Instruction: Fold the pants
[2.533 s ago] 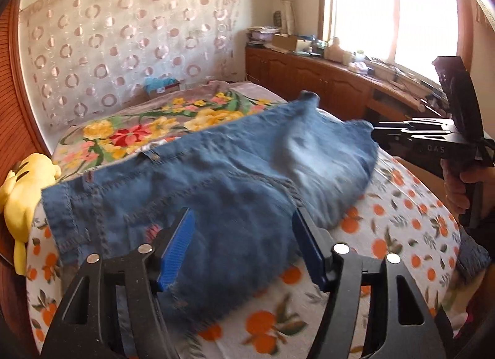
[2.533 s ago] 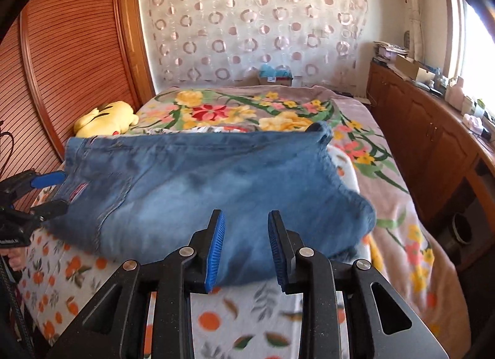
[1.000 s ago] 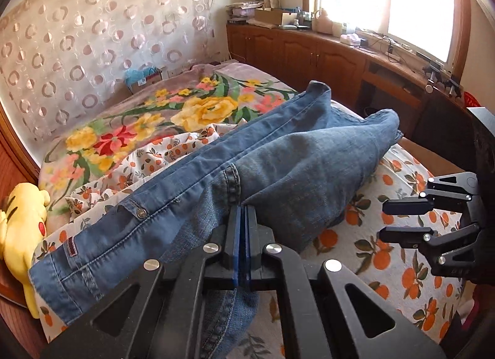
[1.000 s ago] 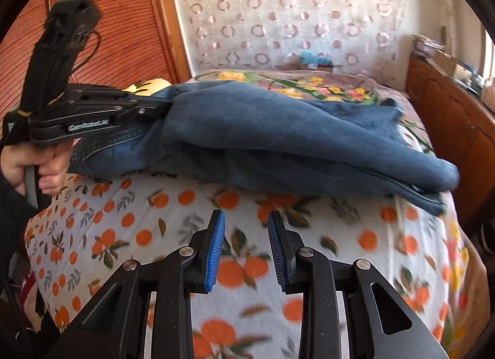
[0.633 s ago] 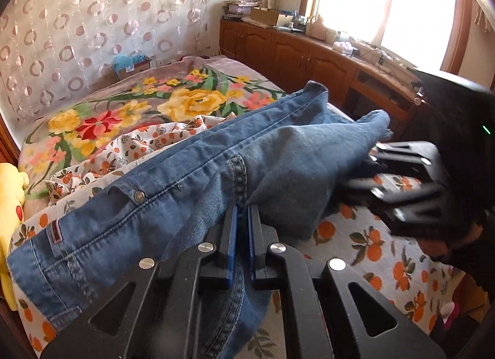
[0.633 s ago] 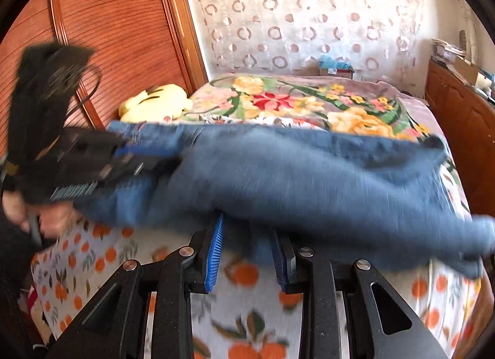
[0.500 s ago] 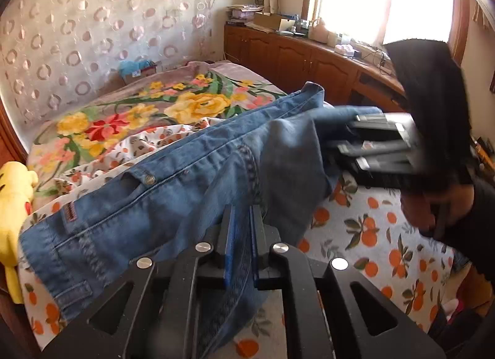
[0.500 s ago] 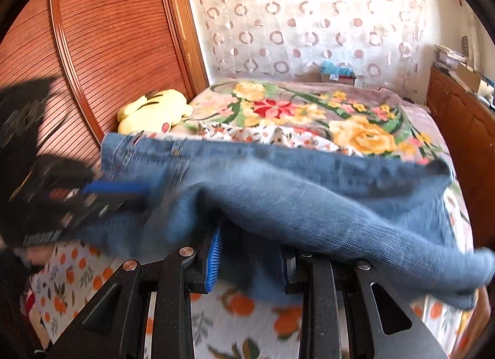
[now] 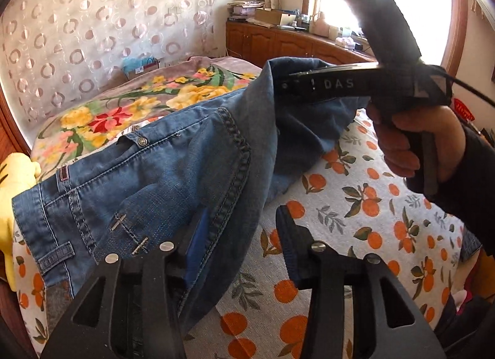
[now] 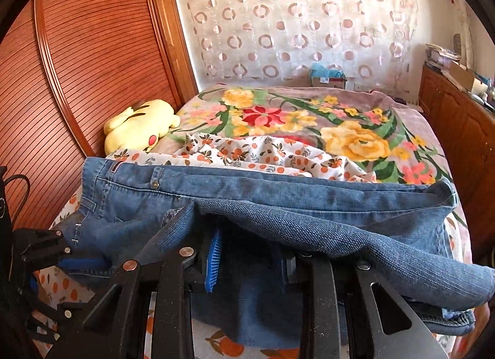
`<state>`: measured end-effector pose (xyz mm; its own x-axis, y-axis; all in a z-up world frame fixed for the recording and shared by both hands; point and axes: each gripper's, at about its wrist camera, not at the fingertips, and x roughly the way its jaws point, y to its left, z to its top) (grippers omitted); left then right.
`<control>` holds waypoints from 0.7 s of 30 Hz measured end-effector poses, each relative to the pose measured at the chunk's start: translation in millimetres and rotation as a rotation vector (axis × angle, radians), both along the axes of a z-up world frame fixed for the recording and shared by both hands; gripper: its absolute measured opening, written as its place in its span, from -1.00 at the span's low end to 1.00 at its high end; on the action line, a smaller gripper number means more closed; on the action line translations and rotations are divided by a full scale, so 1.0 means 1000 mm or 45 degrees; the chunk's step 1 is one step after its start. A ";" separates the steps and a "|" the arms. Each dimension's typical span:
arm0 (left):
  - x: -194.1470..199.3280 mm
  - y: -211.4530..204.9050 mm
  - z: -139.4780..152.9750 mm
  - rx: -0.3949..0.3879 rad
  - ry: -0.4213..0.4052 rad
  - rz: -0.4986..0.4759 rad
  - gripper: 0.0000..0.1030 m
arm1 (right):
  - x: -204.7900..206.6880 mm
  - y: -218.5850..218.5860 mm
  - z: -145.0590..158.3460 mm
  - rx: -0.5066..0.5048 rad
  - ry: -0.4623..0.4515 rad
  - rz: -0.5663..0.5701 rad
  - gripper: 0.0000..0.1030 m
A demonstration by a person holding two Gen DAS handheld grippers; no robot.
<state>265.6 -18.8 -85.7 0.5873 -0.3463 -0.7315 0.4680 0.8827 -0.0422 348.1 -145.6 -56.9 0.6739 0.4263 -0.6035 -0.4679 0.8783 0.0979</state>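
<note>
Blue jeans lie folded lengthwise across the bed, waistband at the left, legs to the right. My left gripper is at the near edge by the seat seam, jaws opening. The denim edge hangs over its left finger and sits in the gap, but the pads do not press it. It also shows low at the left. A hand holds my right gripper, its fingers pushed in under the leg fold. In its own view the right gripper is open, with denim draped over and between its fingers.
An orange-print sheet covers the near bed, with a floral blanket beyond it. A yellow plush toy lies by the slatted wooden door. Wooden cabinets run under the window on the right.
My left jaws were shut on the jeans' near edge and have come apart. The right gripper came in from beside the jeans and slid under the leg fold, which now drapes over its fingers.
</note>
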 end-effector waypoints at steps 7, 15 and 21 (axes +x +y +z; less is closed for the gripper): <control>0.017 0.016 0.005 0.032 -0.009 0.067 -0.92 | -0.006 -0.009 0.003 0.024 0.014 -0.001 -0.42; 0.038 0.041 0.024 -0.040 -0.036 0.153 -0.93 | -0.018 -0.007 -0.004 0.013 0.054 0.086 -0.42; 0.043 0.044 0.024 -0.056 -0.027 0.163 -0.93 | -0.023 0.005 -0.005 -0.023 0.031 0.166 -0.42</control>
